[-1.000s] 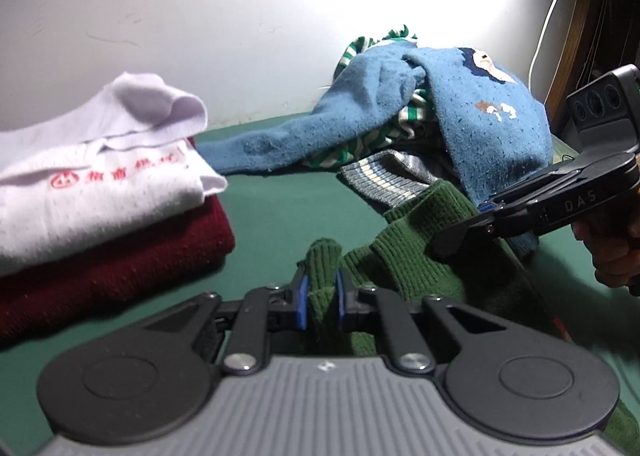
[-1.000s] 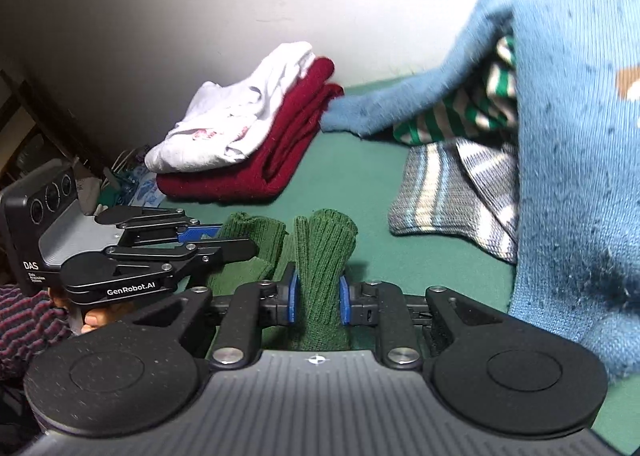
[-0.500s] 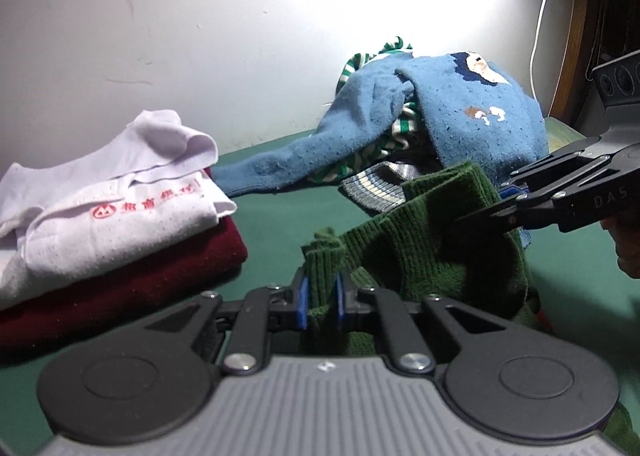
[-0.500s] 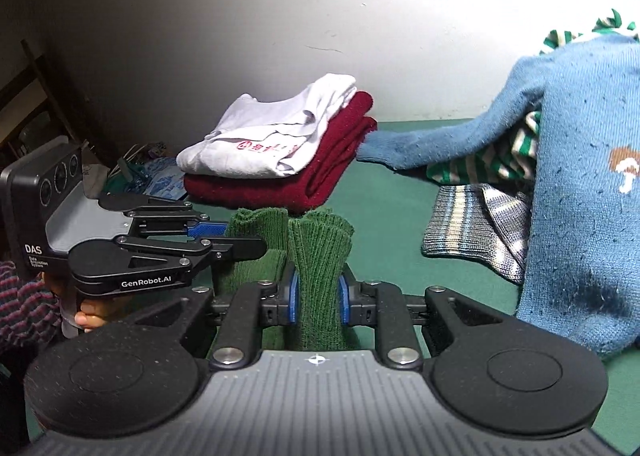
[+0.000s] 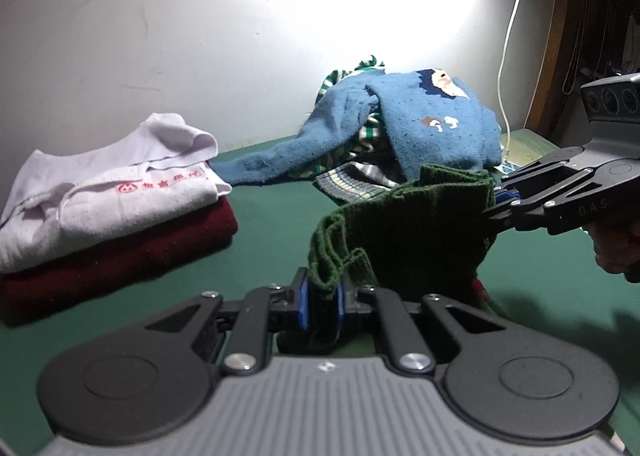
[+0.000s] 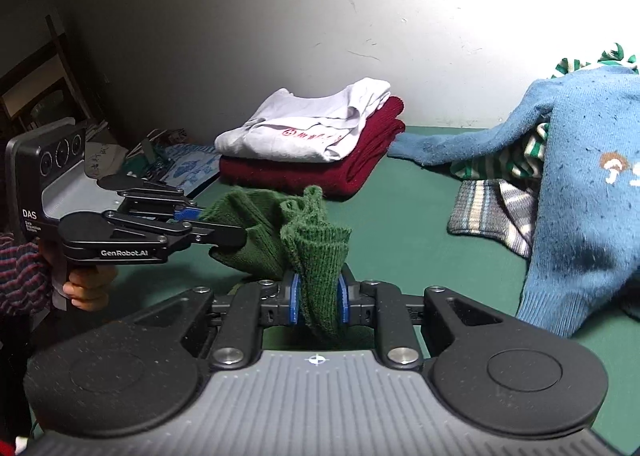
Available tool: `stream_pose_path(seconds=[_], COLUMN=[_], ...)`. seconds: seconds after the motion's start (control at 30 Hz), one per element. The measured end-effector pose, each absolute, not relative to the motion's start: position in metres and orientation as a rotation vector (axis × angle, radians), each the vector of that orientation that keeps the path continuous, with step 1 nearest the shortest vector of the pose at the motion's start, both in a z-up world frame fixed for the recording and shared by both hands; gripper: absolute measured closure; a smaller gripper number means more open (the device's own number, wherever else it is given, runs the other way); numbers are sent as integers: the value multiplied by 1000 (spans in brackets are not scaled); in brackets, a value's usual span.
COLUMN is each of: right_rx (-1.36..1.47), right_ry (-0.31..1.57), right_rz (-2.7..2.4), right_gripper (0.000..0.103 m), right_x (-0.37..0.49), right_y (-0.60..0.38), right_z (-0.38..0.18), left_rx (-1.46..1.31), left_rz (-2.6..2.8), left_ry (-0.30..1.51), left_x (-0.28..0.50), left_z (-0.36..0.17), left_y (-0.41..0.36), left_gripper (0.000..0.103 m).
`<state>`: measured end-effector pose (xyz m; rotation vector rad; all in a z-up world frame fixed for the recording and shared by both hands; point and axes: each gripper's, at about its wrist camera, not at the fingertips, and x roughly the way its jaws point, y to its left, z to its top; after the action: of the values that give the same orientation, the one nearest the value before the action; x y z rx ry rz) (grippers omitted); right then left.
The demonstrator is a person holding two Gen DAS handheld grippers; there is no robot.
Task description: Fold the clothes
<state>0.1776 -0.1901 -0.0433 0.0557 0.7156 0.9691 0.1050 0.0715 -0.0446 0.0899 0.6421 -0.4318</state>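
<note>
Green knit garment pinched by both grippers above the table

Green knit garment (image 5: 408,224) held up off the green table (image 5: 272,224), bunched and slack between the two grippers; ribbed edge visible in the right wrist view (image 6: 316,256); lower part hangs down out of sight behind the gripper bodies.

Left gripper (image 5: 320,302): blue pads pressed together on a rolled green edge, cloth squeezed between them; same gripper seen from the right wrist view (image 6: 224,234), black fingers clamped on the garment's left end, a hand (image 6: 86,290) on its grip, striped sleeve (image 6: 20,272) at the frame edge.

Right gripper (image 6: 316,304): pads pinching a thick fold of the green knit; seen from the left wrist view (image 5: 496,212), tips buried in the cloth's right end, a hand (image 5: 618,244) under it.

Back left of table: white T-shirt (image 5: 108,192) with red print, folded, lying on top of a folded dark red sweater (image 5: 120,252); stack well apart from the green garment.

Back right: heap of unfolded clothes; blue sweater (image 5: 432,128) with mushroom motif on top, one sleeve trailing toward the folded stack; green-and-white striped garment (image 5: 372,132) beneath it; grey striped knit (image 5: 356,182) at the heap's front edge.

White cable (image 5: 512,36) runs down the wall behind the heap; clutter off the table's left side (image 6: 176,164), too dim to identify.
</note>
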Motion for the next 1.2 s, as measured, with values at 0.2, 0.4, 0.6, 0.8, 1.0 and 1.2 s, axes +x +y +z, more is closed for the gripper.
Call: stream_pose_path(seconds=[0.2, 0.4, 0.6, 0.8, 1.0, 1.2], right_rx=[45, 27, -3, -37, -77, -118], right_ry=[716, 711, 722, 721, 719, 715], right_rz=[985, 999, 998, 984, 976, 973], right_gripper=[84, 84, 84, 84, 84, 84], right_x=[146, 113, 93, 83, 69, 56], right_y=[-197, -203, -203, -200, -198, -195], right_z=[-42, -38, -40, -39, -37, -41], left_rx=[71, 60, 66, 75, 91, 99], left_rz=[-446, -465, -477, -482, -491, -484], left_ry=[659, 662, 690, 687, 687, 695], left_x=[70, 40, 22, 10, 2, -12], left_z=[-48, -47, -51, -47, -44, -47], left_y=[74, 72, 69, 68, 67, 62], left_gripper=[95, 95, 95, 95, 95, 95])
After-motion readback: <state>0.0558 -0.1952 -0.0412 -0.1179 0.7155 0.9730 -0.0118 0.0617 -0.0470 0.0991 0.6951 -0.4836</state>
